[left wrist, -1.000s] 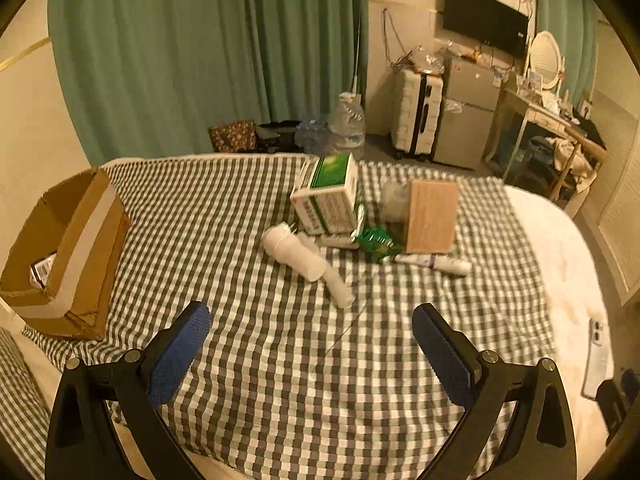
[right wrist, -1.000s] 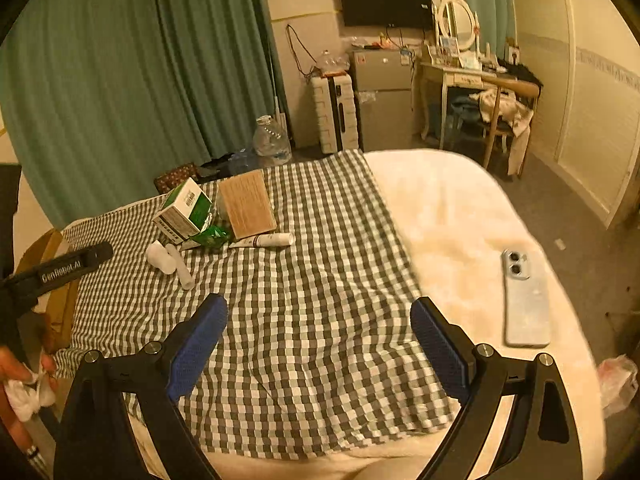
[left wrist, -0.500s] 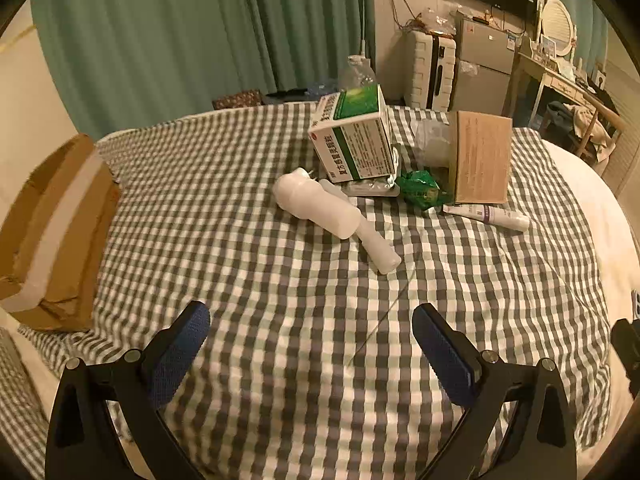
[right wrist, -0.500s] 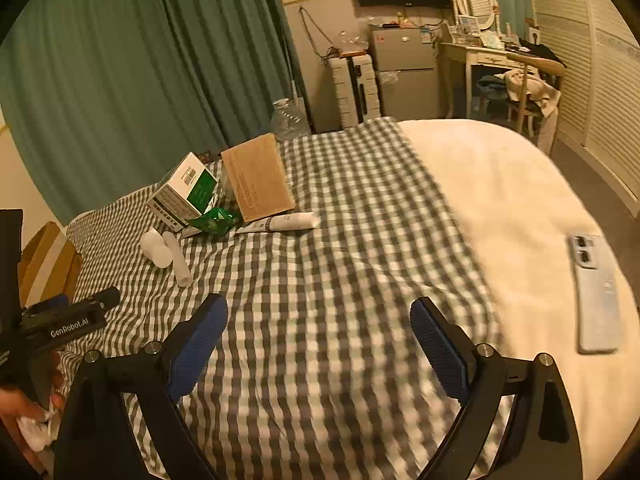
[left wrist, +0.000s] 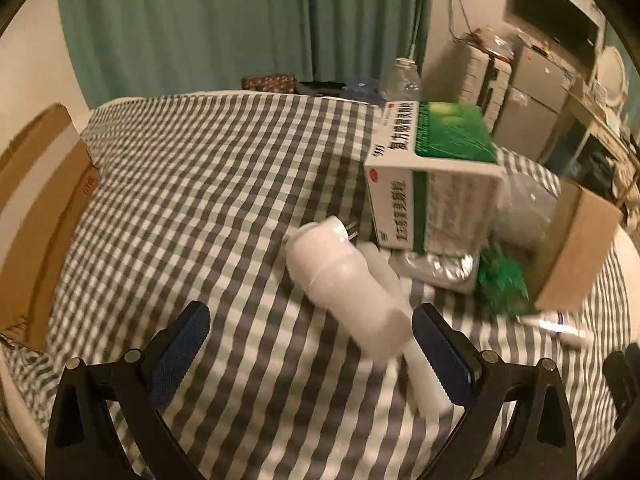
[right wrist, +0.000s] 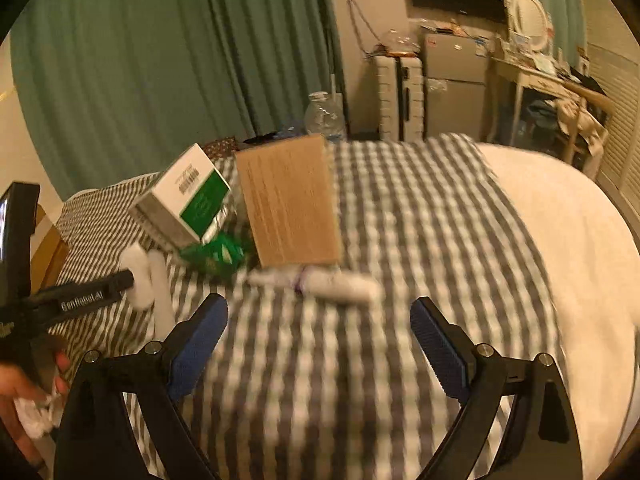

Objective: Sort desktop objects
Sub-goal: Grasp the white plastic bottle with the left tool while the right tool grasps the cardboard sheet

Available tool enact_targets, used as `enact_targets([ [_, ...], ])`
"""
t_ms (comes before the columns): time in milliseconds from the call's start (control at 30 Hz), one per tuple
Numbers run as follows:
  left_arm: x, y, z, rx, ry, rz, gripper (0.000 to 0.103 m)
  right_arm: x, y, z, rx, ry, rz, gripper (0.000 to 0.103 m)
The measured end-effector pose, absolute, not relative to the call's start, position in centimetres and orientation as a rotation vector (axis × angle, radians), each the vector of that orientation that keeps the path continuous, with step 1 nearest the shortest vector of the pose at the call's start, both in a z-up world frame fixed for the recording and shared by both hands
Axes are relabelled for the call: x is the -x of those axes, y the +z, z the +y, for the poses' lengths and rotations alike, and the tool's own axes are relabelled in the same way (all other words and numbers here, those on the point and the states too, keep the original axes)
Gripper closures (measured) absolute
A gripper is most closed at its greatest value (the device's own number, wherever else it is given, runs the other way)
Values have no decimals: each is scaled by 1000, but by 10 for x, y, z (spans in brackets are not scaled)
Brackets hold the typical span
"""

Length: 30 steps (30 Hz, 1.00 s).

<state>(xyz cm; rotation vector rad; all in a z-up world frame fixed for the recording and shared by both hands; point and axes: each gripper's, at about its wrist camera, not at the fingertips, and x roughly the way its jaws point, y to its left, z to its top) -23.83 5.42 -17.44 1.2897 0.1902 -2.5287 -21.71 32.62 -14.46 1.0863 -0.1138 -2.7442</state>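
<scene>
A white plastic bottle [left wrist: 344, 280] lies on the checked cloth [left wrist: 200, 200], just ahead of my open left gripper [left wrist: 308, 352], partly between its fingers. Behind it stand a green and white medicine box [left wrist: 432, 184], a brown cardboard box [left wrist: 576, 248], a green packet [left wrist: 500, 280] and a foil blister strip [left wrist: 444, 270]. My open right gripper [right wrist: 318, 340] is empty, a little short of a white tube [right wrist: 320, 282] lying before the brown box [right wrist: 290, 200]. The medicine box [right wrist: 184, 200], green packet [right wrist: 216, 254] and bottle [right wrist: 140, 280] lie to its left.
A large open cardboard carton [left wrist: 36, 216] stands at the left edge of the bed. The left gripper's body [right wrist: 68, 300] reaches in at the left of the right wrist view. White bedding [right wrist: 560, 248] lies right of the cloth. Suitcases, a fridge and a desk stand behind.
Both grippers moved forward toward the pile. The white bottle now lies at the left gripper's fingertips, and the tube is close ahead of the right gripper. Both stay open.
</scene>
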Motion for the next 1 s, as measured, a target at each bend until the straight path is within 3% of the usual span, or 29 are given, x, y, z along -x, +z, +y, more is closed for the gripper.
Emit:
enact_targets([
  [333,255,-202,49,-1336,-2548,265,0,293,-147,286,-1063,-2802,-35,10],
  [433,255,-208,42,-1387,-2562,344,14,304,-156,277,-1099,-2846,38,10],
  [567,251,-205,45,-1422,-2638,309,44,316,-168,270,-1202,-2866,85,10],
  [633,250,-203,45,-1437,-2654,300,48,321,-175,269,-1258,-2829,89,14],
  [667,249,-202,43,-1449,-2660,311,50,321,-177,270,-1279,-2806,66,28],
  [833,240,-187,32,-1441,-2676,304,60,310,-173,282,-1278,-2773,-34,28],
  [1000,225,-167,22,-1445,-2680,300,62,278,-153,305,-1254,-2768,-109,28],
])
